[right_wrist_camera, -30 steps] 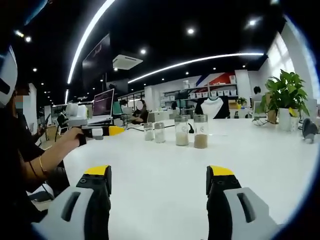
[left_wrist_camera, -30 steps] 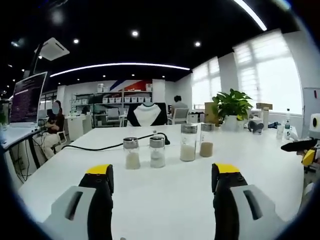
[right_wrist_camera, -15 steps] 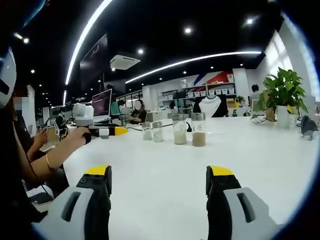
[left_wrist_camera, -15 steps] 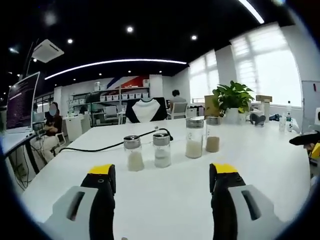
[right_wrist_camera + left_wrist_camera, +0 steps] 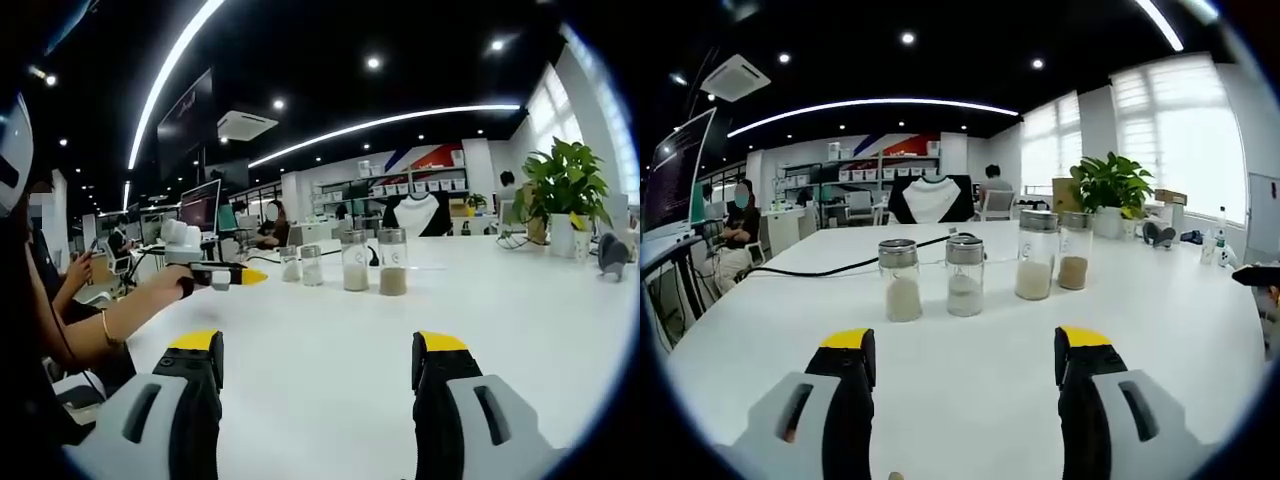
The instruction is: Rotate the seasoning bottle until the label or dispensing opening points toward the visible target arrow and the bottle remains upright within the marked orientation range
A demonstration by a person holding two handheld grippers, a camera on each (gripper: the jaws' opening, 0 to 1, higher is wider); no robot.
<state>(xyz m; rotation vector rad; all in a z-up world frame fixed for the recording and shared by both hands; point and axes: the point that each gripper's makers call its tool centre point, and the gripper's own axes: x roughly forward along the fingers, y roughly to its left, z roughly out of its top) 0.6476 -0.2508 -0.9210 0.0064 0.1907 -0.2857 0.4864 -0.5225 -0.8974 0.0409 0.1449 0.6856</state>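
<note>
Left gripper view places four seasoning bottles in a row on the white table [image 5: 1160,330], ahead of your left gripper [image 5: 965,355], whose jaws stand apart with nothing between them. From your left: a short bottle [image 5: 902,280], a second short bottle [image 5: 964,277], a taller bottle [image 5: 1037,254] with pale contents, and a tall bottle [image 5: 1074,250] with brown contents. All four stand upright, near one another but apart. No target arrow or label can be made out at this range, so you cannot tell which bottle is meant.

Right gripper view shows the same row further off, with your right gripper [image 5: 318,352] also spread and empty. Your left hand [image 5: 165,287] carries the other gripper in toward the row from the left.

Handling judgement: the bodies look like clear glass with metal caps, so expect a rigid, smooth, fairly light and breakable item. Take hold across the glass body below the cap, low enough to keep it from tipping. Apply moderate pressure; a smooth wall may slip during rotation. Keep the base flat on the table while turning.
</note>
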